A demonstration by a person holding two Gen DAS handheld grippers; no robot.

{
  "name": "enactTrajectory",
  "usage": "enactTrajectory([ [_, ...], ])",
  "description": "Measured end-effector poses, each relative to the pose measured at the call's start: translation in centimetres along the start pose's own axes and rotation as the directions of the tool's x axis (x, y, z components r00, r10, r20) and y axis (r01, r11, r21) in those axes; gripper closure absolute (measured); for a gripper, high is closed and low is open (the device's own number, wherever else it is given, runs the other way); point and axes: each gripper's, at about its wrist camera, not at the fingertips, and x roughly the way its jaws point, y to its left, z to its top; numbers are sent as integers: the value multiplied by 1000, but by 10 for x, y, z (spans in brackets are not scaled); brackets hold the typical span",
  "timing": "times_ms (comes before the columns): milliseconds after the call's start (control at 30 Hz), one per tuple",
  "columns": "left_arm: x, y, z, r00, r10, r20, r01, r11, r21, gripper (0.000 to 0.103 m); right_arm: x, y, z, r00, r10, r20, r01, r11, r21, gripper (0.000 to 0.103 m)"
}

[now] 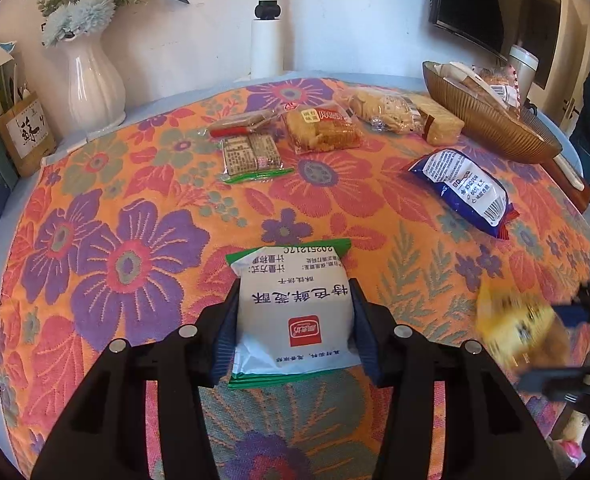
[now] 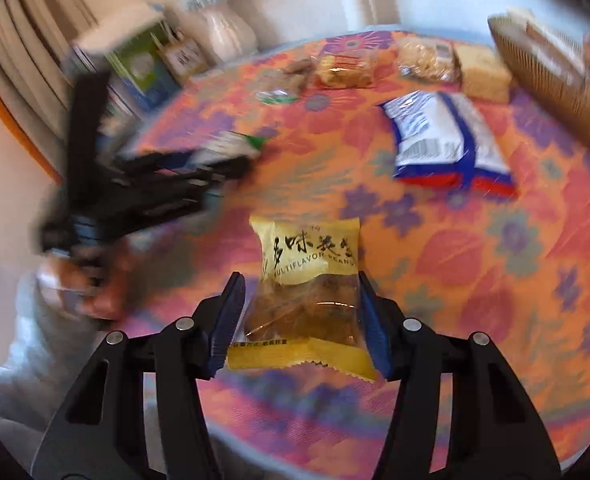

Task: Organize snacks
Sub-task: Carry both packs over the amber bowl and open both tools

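Between the pads of my left gripper (image 1: 293, 334) sits a white packet with green edges (image 1: 293, 312), printed side up; both blue pads press its sides, its far end over the floral tablecloth (image 1: 135, 208). Right gripper (image 2: 301, 320) clamps a yellow peanut packet (image 2: 307, 276): the right pad touches its edge, the left pad meets its lower corner, though whether it presses higher up I cannot tell. No earlier frame to compare.

Further out, a blue-and-white snack bag (image 1: 461, 192) lies flat right of centre, well apart from both grippers. Beyond it, 4 small clear-wrapped snacks in a loose row: a green-ended packet (image 1: 251, 158), a red-ended one (image 1: 241, 124) just behind it, an orange-labelled cake (image 1: 321, 130), a bag of pale crackers (image 1: 383, 110) with a tan wafer block (image 1: 443, 126) touching it.

Far right, a ribbed brown bowl (image 1: 491, 120) holds several packets. Far left, a white vase (image 1: 91, 80) of blue flowers stands against the wall.
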Motion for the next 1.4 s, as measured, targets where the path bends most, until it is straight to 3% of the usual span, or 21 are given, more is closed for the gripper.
enactTrajectory([
  [167, -7, 8, 1, 999, -39, 24, 40, 999, -35, 54, -35, 8, 8, 983, 161, 87, -166, 984, 57, 47],
  [367, -43, 11, 10, 992, -99, 76, 106, 991, -79, 54, -84, 14, 21, 960, 181, 213, -194, 980, 40, 47],
  [600, -97, -28, 68, 976, -117, 183, 114, 993, 25, 54, -151, -37, 51, 933, 20, 358, -59, 993, 98, 47],
  [667, -100, -45, 90, 964, -173, 202, 168, 985, 41, 54, -166, -58, 58, 921, -17, 388, -38, 990, 134, 46],
  [733, -95, -64, 109, 951, -234, 201, 227, 972, 57, 54, -179, -81, 68, 907, -60, 416, -12, 986, 168, 46],
  [867, -70, -115, 155, 942, -281, 184, 263, 958, 116, 54, -188, -126, 88, 895, -133, 425, 28, 969, 245, 47],
  [1033, -25, -166, 212, 923, -352, 157, 332, 933, 141, 54, -189, -176, 116, 845, -297, 445, 152, 931, 332, 46],
  [1133, 2, -192, 231, 913, -376, 160, 354, 923, 152, 54, -184, -206, 130, 833, -335, 440, 166, 911, 378, 43],
  [1167, 10, -197, 234, 912, -377, 161, 354, 923, 153, 49, -180, -216, 134, 826, -362, 433, 187, 899, 396, 32],
  [1200, 18, -201, 237, 911, -379, 159, 358, 922, 149, 22, -178, -221, 136, 821, -381, 425, 205, 892, 403, 26],
  [1233, 28, -204, 240, 924, -352, 151, 335, 933, 127, 7, -176, -226, 136, 817, -405, 411, 231, 882, 410, 24],
  [1400, 20, -187, 220, 922, -361, 142, 345, 930, 124, 7, -180, -227, 110, 836, -368, 406, 212, 900, 380, 25],
])
